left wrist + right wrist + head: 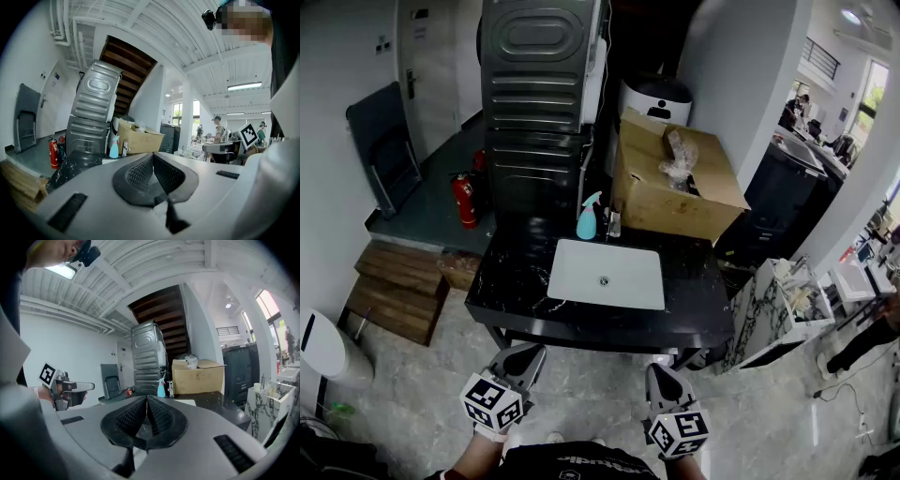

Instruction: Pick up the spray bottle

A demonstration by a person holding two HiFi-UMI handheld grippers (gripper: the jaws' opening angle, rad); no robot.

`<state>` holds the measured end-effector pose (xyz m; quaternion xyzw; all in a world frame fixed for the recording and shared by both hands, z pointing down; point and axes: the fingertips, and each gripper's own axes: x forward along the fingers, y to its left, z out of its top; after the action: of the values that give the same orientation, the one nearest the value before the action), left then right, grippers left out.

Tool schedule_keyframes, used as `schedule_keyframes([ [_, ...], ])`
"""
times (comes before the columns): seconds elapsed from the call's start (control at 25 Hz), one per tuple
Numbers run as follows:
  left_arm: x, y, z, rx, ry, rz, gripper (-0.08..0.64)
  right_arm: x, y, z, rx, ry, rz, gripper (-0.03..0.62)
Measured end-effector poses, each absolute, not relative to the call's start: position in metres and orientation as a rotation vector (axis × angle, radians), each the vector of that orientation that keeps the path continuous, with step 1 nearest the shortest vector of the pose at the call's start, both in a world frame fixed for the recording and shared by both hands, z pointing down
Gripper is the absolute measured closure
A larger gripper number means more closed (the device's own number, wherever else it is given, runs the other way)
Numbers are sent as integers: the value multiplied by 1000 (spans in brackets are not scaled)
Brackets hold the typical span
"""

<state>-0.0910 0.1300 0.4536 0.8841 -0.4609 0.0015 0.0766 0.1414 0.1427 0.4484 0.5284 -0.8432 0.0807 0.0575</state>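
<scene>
A light blue spray bottle (588,217) stands upright at the back edge of the black counter (516,281), just behind the white sink (607,274) and beside the tap (613,223). It also shows far off as the spray bottle (114,147) in the left gripper view and as the spray bottle (161,387) in the right gripper view. My left gripper (521,360) is held low in front of the counter, shut and holding nothing. My right gripper (665,382) is beside it, jaws together with nothing between them. Both are well short of the bottle.
An open cardboard box (675,183) with crumpled plastic sits on the counter right of the bottle. A grey ribbed appliance (539,103) rises behind it. A red fire extinguisher (466,200) and wooden steps (398,286) lie left; a marbled stand (773,309) is right.
</scene>
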Motion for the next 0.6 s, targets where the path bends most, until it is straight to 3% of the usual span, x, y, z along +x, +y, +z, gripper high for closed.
schedule_keyframes([
  [0.6, -106, 141, 460, 2664, -1346, 26, 543, 122, 151, 448, 1541, -2584, 180, 552],
])
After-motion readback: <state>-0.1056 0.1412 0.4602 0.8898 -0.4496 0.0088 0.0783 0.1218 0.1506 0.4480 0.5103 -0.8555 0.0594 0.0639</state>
